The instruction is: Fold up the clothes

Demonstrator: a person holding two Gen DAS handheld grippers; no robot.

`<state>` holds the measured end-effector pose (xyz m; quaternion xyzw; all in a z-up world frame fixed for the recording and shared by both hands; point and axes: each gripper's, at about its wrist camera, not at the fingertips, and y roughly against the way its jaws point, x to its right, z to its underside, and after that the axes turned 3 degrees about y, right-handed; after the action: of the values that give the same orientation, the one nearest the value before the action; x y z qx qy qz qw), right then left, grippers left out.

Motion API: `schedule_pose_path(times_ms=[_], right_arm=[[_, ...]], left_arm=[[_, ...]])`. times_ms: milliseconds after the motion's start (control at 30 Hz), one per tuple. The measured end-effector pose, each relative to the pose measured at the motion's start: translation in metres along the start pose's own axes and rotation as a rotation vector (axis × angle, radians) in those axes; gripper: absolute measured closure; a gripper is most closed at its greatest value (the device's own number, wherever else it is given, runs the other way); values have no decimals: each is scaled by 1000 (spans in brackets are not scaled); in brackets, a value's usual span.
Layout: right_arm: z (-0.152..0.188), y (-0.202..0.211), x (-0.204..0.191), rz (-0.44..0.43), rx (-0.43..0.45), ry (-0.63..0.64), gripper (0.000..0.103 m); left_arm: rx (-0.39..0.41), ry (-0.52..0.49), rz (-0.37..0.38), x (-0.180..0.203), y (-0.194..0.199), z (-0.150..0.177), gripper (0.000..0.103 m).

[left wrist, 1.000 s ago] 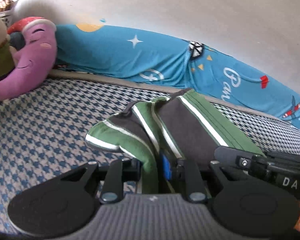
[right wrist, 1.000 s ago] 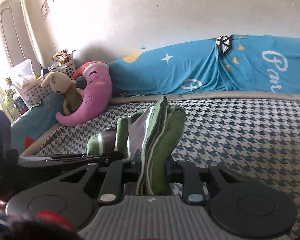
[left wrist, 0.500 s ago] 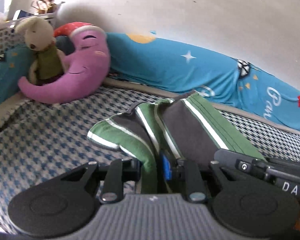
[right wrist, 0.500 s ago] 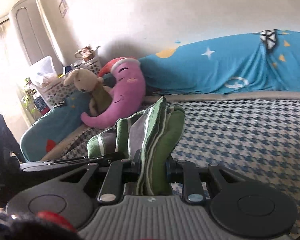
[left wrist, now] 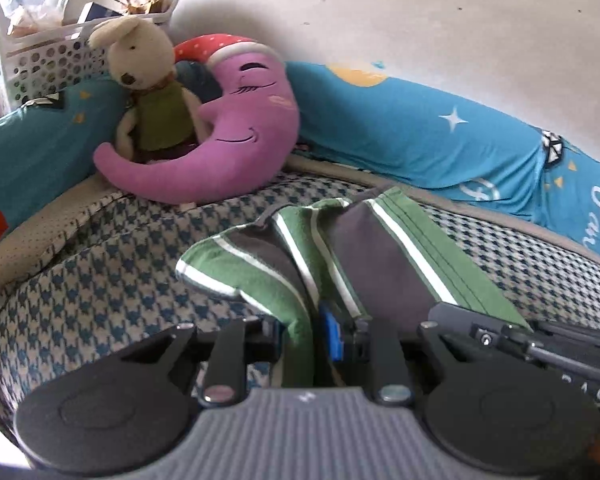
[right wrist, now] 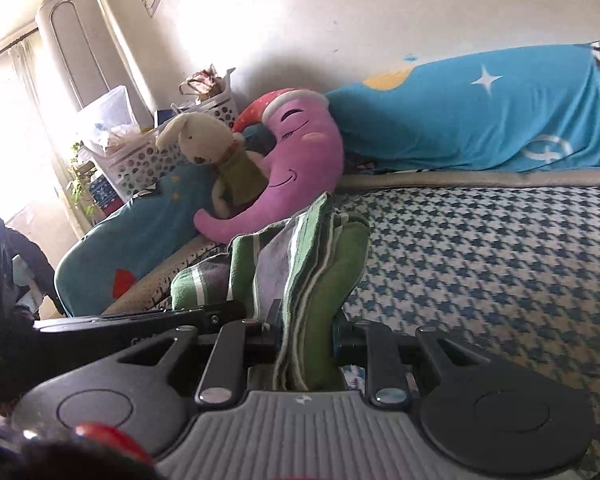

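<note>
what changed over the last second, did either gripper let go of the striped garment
No release. The left gripper and right gripper both swung leftward, carrying the green, grey and white striped folded garment along: the purple crescent moon plush, beige rabbit toy and white perforated basket slid into the left view, and further rightward in the right view. Unchanged: both grips, the garment's bunched shape between them, and the blue houndstooth mattress below.
</note>
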<state>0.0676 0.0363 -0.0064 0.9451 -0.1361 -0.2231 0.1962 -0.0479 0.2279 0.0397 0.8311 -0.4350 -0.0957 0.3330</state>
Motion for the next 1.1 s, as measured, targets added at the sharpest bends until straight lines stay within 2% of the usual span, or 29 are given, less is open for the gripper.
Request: schedule_pose_path(times_ms=[367,533,567,700,800,900,1000,1100], right_arm=[[1,-43,0,-34,-11,-52,80],[7,-61,3,10,-48,-35,80],[9,-65,5,25,-63,-35,78],[10,-67,16,97,-117,-54,64],[3,-51,25,149,-58,-79,54],[-6,-34,32,195,5,-101,54],[-12,-25,37,165,31,-140,54],[-13,-24,29,116,24,-101,55]], left_arm=[[-37,11,-56,-20,-27,-16,83],[-93,16,-69,-22,-50,-15,83],[-108,18,-73,-22,-55,-13,79],[-139,113,-85,-40,-65,-12,77],[-122,212,-96,-64,-61,-16,70],[-95,278,-120,-85,-56,-20,68],[-78,335,-126,-101,-53,-21,64],[-80,354,-109,-106,-53,-20,62]])
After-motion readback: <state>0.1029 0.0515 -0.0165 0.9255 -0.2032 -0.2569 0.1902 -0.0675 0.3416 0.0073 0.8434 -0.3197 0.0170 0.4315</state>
